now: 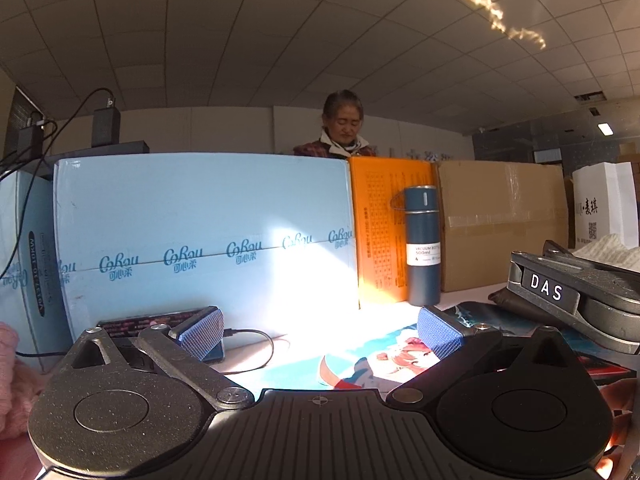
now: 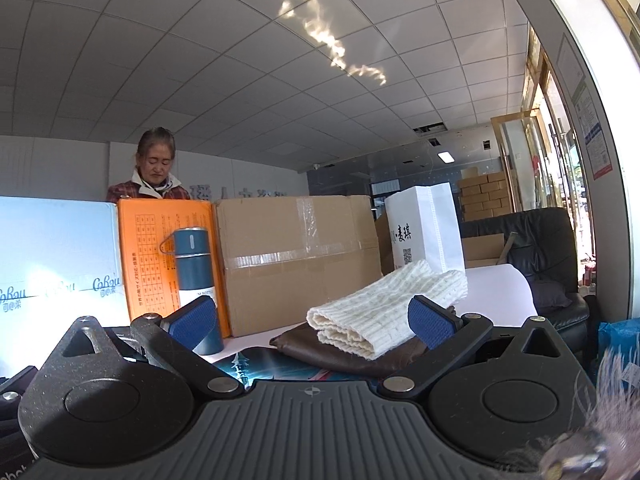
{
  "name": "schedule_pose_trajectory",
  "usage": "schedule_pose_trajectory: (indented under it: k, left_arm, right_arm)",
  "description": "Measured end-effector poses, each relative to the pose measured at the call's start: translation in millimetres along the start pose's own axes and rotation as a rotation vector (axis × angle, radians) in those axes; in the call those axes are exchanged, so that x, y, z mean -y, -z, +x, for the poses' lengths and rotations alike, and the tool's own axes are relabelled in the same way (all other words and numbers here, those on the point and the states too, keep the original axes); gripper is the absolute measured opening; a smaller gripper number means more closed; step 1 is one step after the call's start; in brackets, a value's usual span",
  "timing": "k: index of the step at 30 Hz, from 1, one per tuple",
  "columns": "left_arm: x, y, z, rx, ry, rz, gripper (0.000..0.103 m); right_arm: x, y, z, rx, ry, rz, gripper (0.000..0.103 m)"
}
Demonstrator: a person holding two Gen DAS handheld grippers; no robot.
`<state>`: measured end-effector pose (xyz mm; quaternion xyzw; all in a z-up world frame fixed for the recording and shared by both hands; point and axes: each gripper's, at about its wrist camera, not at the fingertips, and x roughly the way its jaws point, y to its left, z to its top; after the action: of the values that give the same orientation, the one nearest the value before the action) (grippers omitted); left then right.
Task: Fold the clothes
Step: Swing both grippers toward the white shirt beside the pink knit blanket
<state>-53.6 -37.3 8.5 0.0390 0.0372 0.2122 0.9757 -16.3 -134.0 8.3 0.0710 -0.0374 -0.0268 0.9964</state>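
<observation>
A folded white knit garment lies on top of a folded brown garment, just ahead of my right gripper, whose blue-padded fingers stand open with nothing between them. Its right pad overlaps the knit's edge in view. In the left wrist view my left gripper is open and empty above a printed mat. The right gripper's body reaches in from the right, with a bit of the white knit behind it. A pink fuzzy fabric shows at the left edge.
A blue vacuum bottle stands before a wall of boxes: light blue, orange, brown cardboard. A white paper bag stands right. A person is behind the boxes. A dark device with cable lies left; a black chair is right.
</observation>
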Motion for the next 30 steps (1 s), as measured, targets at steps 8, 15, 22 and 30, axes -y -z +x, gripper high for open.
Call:
schedule_pose_trajectory:
  k: [8, 15, 22, 30]
  left_arm:
    - [0, 4, -11, 0.055, -0.063, 0.014, 0.103]
    - [-4, 3, -33, 0.165, -0.117, -0.006, 0.103]
    - [-8, 2, -40, 0.179, -0.169, -0.021, 0.103]
    - [-14, 5, -36, 0.096, -0.123, -0.078, 0.103]
  right_arm:
    - [0, 0, -7, 0.006, -0.112, 0.028, 0.103]
    - [4, 0, -12, -0.019, -0.222, 0.07, 0.103]
    - [12, -2, -26, 0.043, -0.257, 0.129, 0.103]
    - [13, -2, -38, 0.13, -0.3, 0.122, 0.103]
